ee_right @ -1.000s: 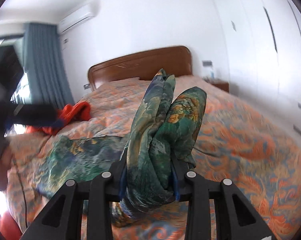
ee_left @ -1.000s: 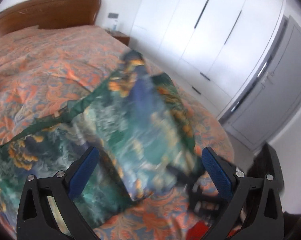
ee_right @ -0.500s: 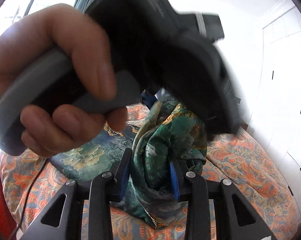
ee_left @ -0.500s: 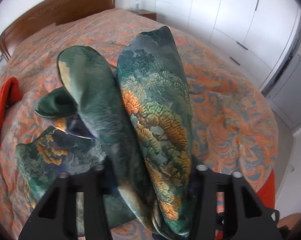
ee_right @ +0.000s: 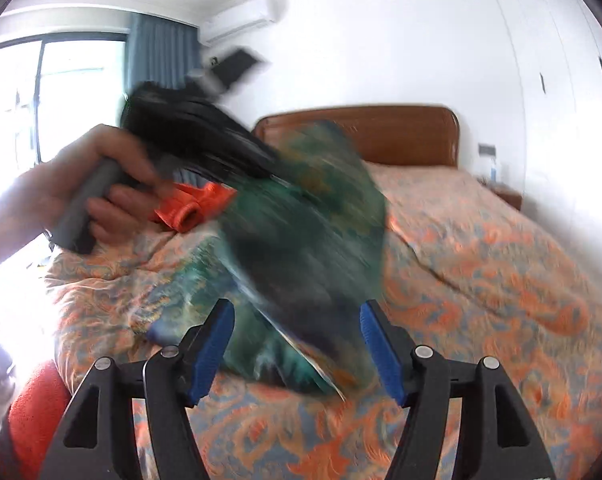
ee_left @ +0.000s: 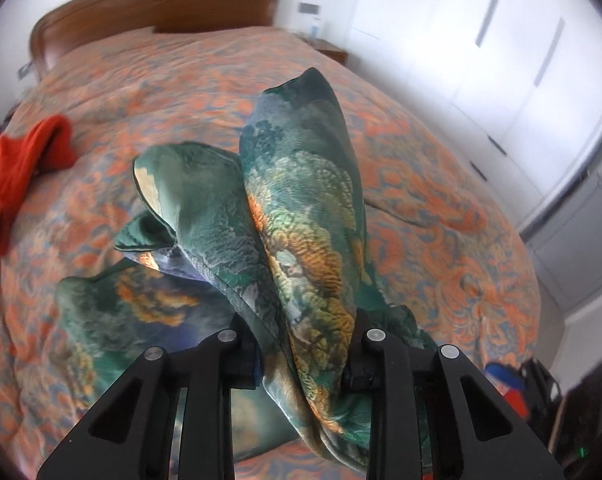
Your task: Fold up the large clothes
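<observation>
A large green garment (ee_left: pixel 301 184) with orange and blue flower print lies on the bed, and part of it is bunched up in two tall folds. My left gripper (ee_left: pixel 301 340) is closing on the base of those folds, and the cloth fills the gap between its fingers. In the right wrist view the same garment (ee_right: pixel 309 240) hangs blurred from the left tool, which a hand (ee_right: pixel 81 184) holds up at the left. My right gripper (ee_right: pixel 297 344) is opening; its blue pads (ee_right: pixel 217 344) stand apart on either side of the cloth's lower edge and do not press it.
The bed's orange patterned cover (ee_left: pixel 441 200) runs back to a wooden headboard (ee_left: pixel 161 4). A red garment (ee_left: pixel 17 168) lies at the far left of the bed. White wardrobe doors (ee_left: pixel 501 60) stand to the right, with bags (ee_left: pixel 541 392) on the floor.
My left gripper, wide open a second ago, has closed on the bunched garment and lifted it. My right gripper, which was shut on the same folds, has spread its jaws.
</observation>
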The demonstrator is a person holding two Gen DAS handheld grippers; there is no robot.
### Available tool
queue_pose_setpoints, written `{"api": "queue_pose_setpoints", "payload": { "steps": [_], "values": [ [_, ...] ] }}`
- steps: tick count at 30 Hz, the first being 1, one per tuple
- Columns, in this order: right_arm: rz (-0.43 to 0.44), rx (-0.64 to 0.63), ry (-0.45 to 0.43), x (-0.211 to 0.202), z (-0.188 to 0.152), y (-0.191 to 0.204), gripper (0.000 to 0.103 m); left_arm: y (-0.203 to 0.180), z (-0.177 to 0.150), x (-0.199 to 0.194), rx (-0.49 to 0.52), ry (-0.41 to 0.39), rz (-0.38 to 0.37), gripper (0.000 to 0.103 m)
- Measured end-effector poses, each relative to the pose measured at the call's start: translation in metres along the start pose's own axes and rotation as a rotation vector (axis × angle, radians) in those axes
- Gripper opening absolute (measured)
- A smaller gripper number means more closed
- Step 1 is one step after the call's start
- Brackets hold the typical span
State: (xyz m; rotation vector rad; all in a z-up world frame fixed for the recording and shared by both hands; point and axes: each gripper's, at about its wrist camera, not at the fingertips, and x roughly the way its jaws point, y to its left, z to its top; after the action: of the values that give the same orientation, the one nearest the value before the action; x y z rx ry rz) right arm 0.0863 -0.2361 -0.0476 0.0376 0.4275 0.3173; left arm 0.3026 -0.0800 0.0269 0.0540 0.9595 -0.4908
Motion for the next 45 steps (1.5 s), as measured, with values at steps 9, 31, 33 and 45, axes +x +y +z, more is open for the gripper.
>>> {"api": "queue_pose_setpoints", "payload": {
  "steps": [9,31,33,45],
  "values": [
    [-0.012,0.151,0.128,0.039,-0.006,-0.036,0.067,0.078,-0.031,0.005,-0.123,0.009,0.061,0.027],
    [0.105,-0.129,0.378,0.206,0.021,0.067,0.067,0.178,-0.133,0.023,-0.351,0.024,0.093,0.028],
    [0.102,-0.140,0.424,0.222,0.006,0.067,0.069,0.184,-0.137,0.031,-0.377,0.028,0.077,0.029],
    [0.044,-0.176,0.496,0.260,-0.020,0.070,0.071,0.205,-0.153,0.060,-0.454,-0.004,0.051,0.035]
  ]
}}
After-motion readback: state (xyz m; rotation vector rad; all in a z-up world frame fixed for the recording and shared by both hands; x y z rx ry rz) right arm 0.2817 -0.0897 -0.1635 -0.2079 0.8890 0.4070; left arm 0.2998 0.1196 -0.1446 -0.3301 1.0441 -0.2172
